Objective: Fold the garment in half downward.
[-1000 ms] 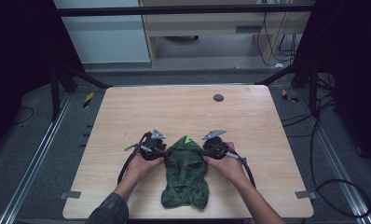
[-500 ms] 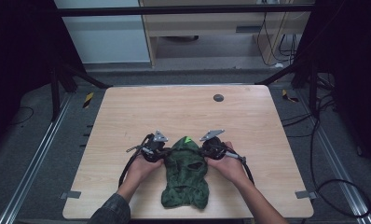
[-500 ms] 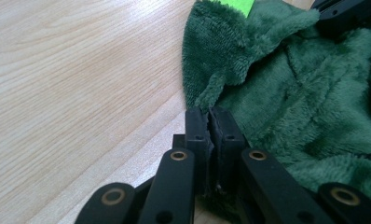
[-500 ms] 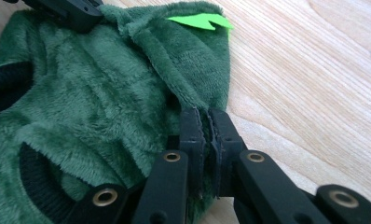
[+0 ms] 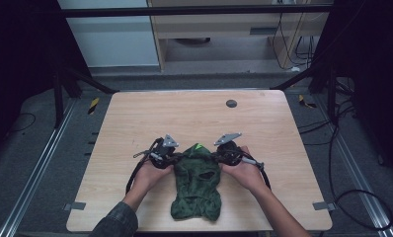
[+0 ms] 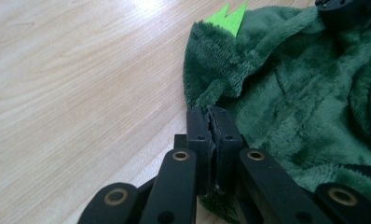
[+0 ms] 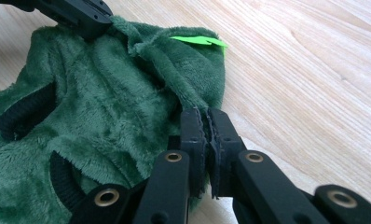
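Observation:
A dark green plush garment [image 5: 197,185] with black-edged holes lies flat on the wooden table [image 5: 184,113], near its front edge. A bright green spike [image 5: 199,146] sticks out at the garment's far end. My left gripper [image 5: 177,159] is at the garment's far left corner. In the left gripper view its jaws [image 6: 210,116] are shut on a fold of the plush edge [image 6: 291,93]. My right gripper [image 5: 215,157] is at the far right corner. Its jaws [image 7: 206,116] are likewise shut on the fabric edge [image 7: 104,102]. Both grippers lie low on the table.
A small dark disc [image 5: 231,103] sits on the far part of the table. Grey tape marks [image 5: 76,206] sit at both front corners. Bare wood stretches behind and beside the garment. Cables [image 5: 352,197] trail on the floor at the right.

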A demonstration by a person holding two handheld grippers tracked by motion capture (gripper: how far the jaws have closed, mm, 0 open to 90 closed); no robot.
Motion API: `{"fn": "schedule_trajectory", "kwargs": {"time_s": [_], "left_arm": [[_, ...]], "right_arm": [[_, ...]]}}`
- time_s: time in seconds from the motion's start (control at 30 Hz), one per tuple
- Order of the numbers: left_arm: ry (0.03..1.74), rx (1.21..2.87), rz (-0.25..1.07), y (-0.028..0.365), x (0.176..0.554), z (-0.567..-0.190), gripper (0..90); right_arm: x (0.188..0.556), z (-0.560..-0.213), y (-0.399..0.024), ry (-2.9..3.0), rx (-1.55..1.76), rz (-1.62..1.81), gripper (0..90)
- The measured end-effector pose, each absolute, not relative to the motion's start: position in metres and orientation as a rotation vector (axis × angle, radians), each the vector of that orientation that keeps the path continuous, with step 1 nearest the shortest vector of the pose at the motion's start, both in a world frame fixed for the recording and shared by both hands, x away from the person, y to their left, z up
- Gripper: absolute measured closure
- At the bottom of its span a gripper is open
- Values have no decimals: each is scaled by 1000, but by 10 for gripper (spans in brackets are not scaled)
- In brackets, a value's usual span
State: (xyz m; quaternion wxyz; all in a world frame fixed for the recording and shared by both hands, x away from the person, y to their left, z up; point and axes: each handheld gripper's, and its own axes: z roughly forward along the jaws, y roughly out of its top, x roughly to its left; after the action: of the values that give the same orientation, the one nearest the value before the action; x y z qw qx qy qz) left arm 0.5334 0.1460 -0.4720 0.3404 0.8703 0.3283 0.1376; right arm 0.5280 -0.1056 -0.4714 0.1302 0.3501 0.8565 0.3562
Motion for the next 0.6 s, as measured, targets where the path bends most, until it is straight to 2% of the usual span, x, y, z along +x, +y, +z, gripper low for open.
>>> {"fn": "schedule_trajectory", "kwargs": {"time_s": [0.6], "left_arm": [[841, 2265, 392, 147, 540, -457, 877]], "right_arm": [[535, -456, -106, 2489, 975, 1020, 862]]}}
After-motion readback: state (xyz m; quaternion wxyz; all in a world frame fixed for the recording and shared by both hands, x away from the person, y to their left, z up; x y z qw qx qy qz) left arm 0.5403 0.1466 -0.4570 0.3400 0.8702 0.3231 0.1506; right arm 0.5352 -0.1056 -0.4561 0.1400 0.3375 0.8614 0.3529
